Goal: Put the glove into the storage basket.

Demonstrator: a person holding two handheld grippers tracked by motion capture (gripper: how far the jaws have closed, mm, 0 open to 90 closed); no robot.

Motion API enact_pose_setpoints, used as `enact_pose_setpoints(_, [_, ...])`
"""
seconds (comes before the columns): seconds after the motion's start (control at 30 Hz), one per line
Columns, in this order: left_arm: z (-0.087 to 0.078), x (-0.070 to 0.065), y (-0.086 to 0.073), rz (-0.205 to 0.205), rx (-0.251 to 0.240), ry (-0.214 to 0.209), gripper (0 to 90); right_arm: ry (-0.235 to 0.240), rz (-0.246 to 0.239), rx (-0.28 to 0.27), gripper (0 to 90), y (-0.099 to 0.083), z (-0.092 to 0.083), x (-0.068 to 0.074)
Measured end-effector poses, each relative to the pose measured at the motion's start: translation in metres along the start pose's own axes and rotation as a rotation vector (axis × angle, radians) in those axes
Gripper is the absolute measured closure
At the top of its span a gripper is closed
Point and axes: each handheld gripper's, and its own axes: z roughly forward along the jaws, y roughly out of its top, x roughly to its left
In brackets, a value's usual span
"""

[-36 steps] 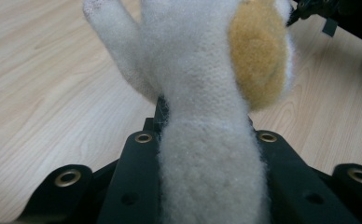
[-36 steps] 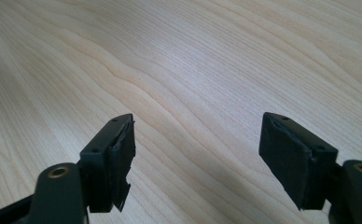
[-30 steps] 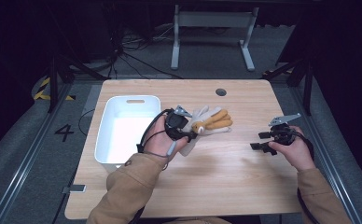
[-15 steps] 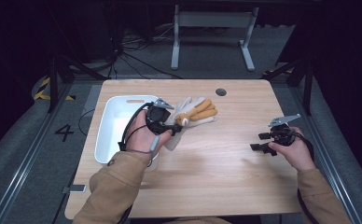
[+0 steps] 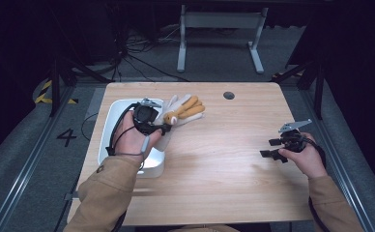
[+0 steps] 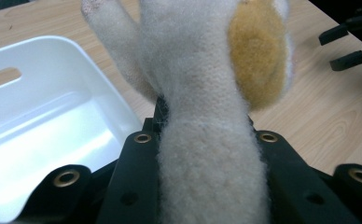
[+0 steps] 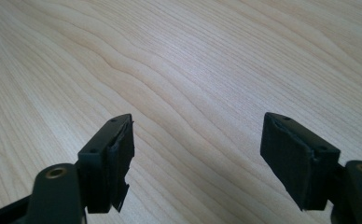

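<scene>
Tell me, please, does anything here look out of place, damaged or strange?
Nothing stands out. The left gripper holds the glove by its cuff beside the white bin, the right gripper is open over the bare wooden table, and nothing looks spilled or broken.

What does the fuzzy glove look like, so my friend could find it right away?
Start at the wooden table and go to the white tub on its left side. Right beside the tub, the left gripper clamps the glove by its cuff. It is cream and fuzzy with orange fingers, the one soft thing there.
</scene>
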Motion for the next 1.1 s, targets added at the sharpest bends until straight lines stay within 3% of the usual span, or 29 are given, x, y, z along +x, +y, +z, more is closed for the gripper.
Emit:
enact_pose_setpoints(0.03, [-0.001,0.004,-0.002,-0.02,-0.005,0.007,73.6,-0.002,0.002,-0.002,26.1,-0.001,0.0,0.0])
enact_pose_setpoints(0.47, [-0.013,0.033,-0.017,-0.105,-0.033,0.066,73.4,-0.01,-0.002,-0.01,25.9,-0.002,0.003,0.0])
enact_pose_setpoints(1.1, [0.006,0.063,-0.042,-0.212,-0.04,0.14,73.3,-0.017,0.013,-0.04,25.3,-0.003,0.007,0.0])
